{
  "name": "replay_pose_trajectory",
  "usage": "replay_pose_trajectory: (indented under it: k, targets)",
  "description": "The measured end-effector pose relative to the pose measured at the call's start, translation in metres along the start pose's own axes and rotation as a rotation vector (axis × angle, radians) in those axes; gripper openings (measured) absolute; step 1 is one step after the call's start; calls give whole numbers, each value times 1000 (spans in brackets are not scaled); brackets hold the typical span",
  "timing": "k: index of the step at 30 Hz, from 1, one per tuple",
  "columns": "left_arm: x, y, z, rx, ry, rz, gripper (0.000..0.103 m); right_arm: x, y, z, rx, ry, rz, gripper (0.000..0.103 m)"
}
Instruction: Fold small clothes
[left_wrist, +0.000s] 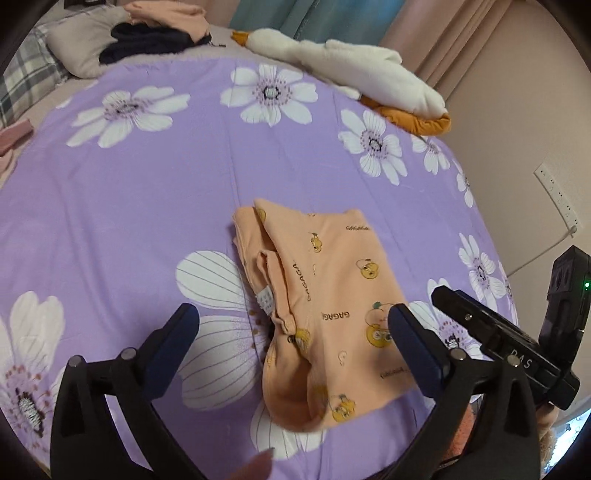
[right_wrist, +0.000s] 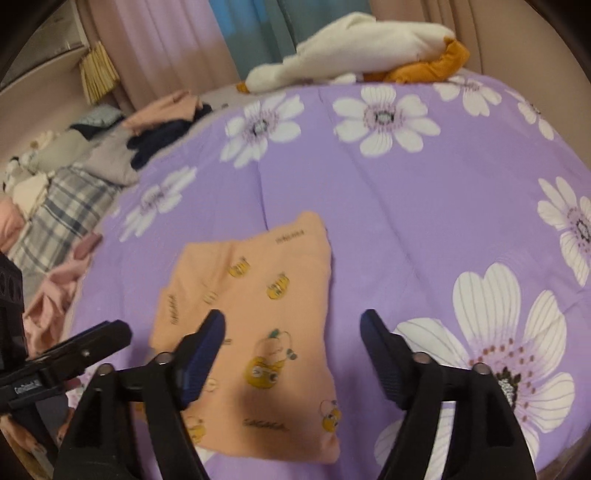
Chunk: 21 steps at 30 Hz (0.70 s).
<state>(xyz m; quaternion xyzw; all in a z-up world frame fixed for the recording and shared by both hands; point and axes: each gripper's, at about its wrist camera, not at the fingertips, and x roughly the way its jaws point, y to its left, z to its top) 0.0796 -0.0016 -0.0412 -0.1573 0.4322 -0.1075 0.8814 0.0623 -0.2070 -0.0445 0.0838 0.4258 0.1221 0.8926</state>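
A small peach garment (left_wrist: 325, 306) with yellow cartoon prints lies folded on the purple flowered sheet (left_wrist: 147, 206). It also shows in the right wrist view (right_wrist: 258, 325). My left gripper (left_wrist: 291, 321) is open and empty, hovering just above the garment's near part. My right gripper (right_wrist: 291, 325) is open and empty above the garment's right edge. The right gripper's black body (left_wrist: 498, 332) shows at the right of the left wrist view, and the left gripper's body (right_wrist: 66, 358) shows at the left of the right wrist view.
A white plush goose (left_wrist: 351, 70) with orange feet lies at the bed's far edge. A pile of dark and peach clothes (left_wrist: 155, 33) and pillows (right_wrist: 66, 206) sit at the far left. A wall (left_wrist: 535, 110) with a power strip stands to the right.
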Motion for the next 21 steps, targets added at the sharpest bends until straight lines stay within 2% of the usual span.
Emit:
replay_pose_trajectory:
  k: [4, 8, 13, 17, 21]
  targets:
    - [-16, -2, -8, 18, -2, 47, 102, -17, 10, -2, -41, -36, -47, 78]
    - [-23, 0, -16, 14, -7, 76, 102, -22, 15, -4, -58, -46, -45, 78]
    - [-23, 0, -23, 11, 8, 45, 102, -22, 18, -6, -71, -53, -75, 78]
    - [-26, -2, -25, 14, -3, 48, 102, -27, 18, -10, -55, -56, -49, 78]
    - [-29, -2, -27, 4, -1, 20, 102, -31, 18, -12, -44, -59, -21, 78]
